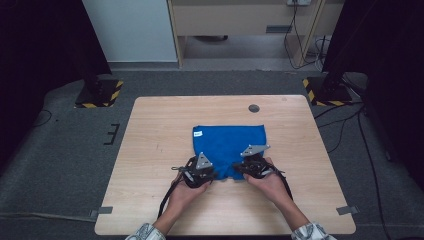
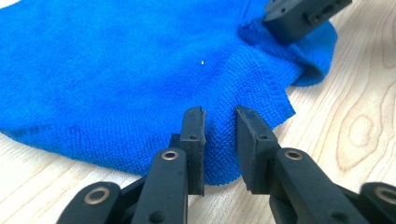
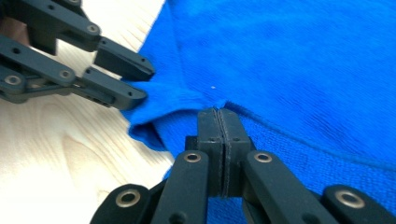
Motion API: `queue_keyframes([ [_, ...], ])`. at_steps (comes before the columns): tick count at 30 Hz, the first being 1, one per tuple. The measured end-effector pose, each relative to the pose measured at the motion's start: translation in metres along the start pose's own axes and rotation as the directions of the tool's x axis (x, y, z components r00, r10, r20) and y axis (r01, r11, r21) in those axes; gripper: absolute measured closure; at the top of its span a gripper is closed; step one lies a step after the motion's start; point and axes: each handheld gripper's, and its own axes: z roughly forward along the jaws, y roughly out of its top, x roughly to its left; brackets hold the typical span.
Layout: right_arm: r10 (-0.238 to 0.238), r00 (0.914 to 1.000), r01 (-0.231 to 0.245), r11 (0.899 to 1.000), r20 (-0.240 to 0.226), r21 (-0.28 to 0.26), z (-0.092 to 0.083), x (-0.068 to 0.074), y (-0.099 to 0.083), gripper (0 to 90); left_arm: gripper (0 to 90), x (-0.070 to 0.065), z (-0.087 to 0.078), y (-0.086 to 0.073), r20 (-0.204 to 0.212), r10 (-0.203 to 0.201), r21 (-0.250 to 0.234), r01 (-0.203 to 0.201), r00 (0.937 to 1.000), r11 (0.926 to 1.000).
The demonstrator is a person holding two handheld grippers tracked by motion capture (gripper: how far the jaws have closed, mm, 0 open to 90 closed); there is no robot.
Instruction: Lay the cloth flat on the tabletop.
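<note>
1. Nearest to us, our two forearms come in from the bottom of the high view, each hand wrapped around a claw at the near edge of the blue cloth [image 1: 230, 142]
2. Our left claw [image 2: 219, 122] sits over the near hem; in its own view the jaws stand a little apart with a ridge of cloth bunched between them, and we cannot tell whether the pads press on it
3. Our right claw [image 3: 218, 122] is clenched on the hem just beside, its two pads squeezed flat together with a fold of the cloth pinched at their tips
4. The two claws lie close to each other, with a small raised pucker of fabric between them
5. Beyond them the cloth lies spread flat on the middle of the wooden table [image 1: 155, 130], a small white tag at its far left corner
6. Farther still, a dark round grommet [image 1: 254, 108] sits in the tabletop near the far edge
</note>
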Motion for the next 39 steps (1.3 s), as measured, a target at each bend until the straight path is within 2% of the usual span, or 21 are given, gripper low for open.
queue_keyframes([
  [6, 0.010, 0.9999, -0.010, 1.000, 0.011, 0.019, 0.000, -0.004, -0.004, 89.6, 77.8, 0.001, 0.001, 0.000, -0.006, 0.014, 0.012, -0.014, 0.9999, 0.9998],
  [9, 0.027, 0.9995, -0.028, 0.999, 0.018, 0.028, -0.001, -0.009, -0.006, 89.7, 81.0, 0.003, 0.001, 0.000, -0.009, 0.008, 0.013, -0.008, 0.9999, 0.9999],
  [19, 0.059, 0.9974, -0.060, 0.997, 0.043, 0.040, 0.007, -0.020, -0.009, 89.6, 82.0, 0.013, 0.012, 0.006, -0.035, -0.016, 0.003, 0.016, 0.9993, 0.9999],
  [22, 0.067, 0.9962, -0.069, 0.997, 0.056, 0.040, 0.011, -0.026, -0.007, 89.6, 82.3, 0.019, 0.018, 0.010, -0.042, -0.030, -0.004, 0.030, 0.9986, 0.9995],
  [25, 0.078, 0.9930, -0.081, 0.996, 0.089, 0.036, 0.018, -0.033, 0.001, 89.6, 82.1, 0.024, 0.023, 0.013, -0.051, -0.037, -0.007, 0.037, 0.9980, 0.9993],
  [28, 0.066, 0.9930, -0.070, 0.997, 0.098, 0.041, 0.020, -0.034, 0.003, 89.5, 81.6, 0.028, 0.023, 0.012, -0.056, -0.040, -0.016, 0.039, 0.9977, 0.9991],
  [31, 0.048, 0.9926, -0.053, 0.998, 0.111, 0.041, 0.022, -0.033, 0.004, 89.3, 73.8, 0.027, 0.021, 0.011, -0.047, -0.036, -0.021, 0.035, 0.9983, 0.9992],
  [32, 0.048, 0.9926, -0.053, 0.998, 0.111, 0.041, 0.022, -0.033, 0.004, 89.3, 73.8, 0.026, 0.020, 0.011, -0.041, -0.037, -0.023, 0.036, 0.9985, 0.9991],
  [33, 0.037, 0.9925, -0.042, 0.998, 0.117, 0.040, 0.022, -0.031, 0.003, 89.3, 68.7, 0.024, 0.018, 0.012, -0.039, -0.035, -0.030, 0.034, 0.9986, 0.9990],
  [34, 0.037, 0.9925, -0.042, 0.998, 0.117, 0.040, 0.022, -0.031, 0.003, 89.3, 68.7, 0.022, 0.015, 0.013, -0.036, -0.035, -0.040, 0.034, 0.9987, 0.9986],
  [36, 0.038, 0.9923, -0.041, 0.999, 0.118, 0.028, 0.021, -0.031, 0.001, 89.3, 62.8, 0.018, 0.011, 0.016, -0.030, -0.034, -0.065, 0.032, 0.9990, 0.9974],
  [37, 0.047, 0.9921, -0.050, 0.998, 0.116, 0.028, 0.021, -0.030, 0.001, 89.3, 61.1, 0.014, 0.006, 0.022, -0.020, -0.037, -0.091, 0.035, 0.9991, 0.9953],
  [38, 0.047, 0.9921, -0.050, 0.998, 0.116, 0.028, 0.021, -0.030, 0.001, 89.3, 58.9, 0.014, 0.006, 0.022, -0.020, -0.037, -0.091, 0.035, 0.9991, 0.9953],
  [39, 0.032, 0.9925, -0.036, 0.999, 0.118, 0.027, 0.021, -0.031, 0.001, 89.3, 56.6, 0.010, 0.004, 0.028, -0.010, -0.038, -0.114, 0.036, 0.9992, 0.9928],
])
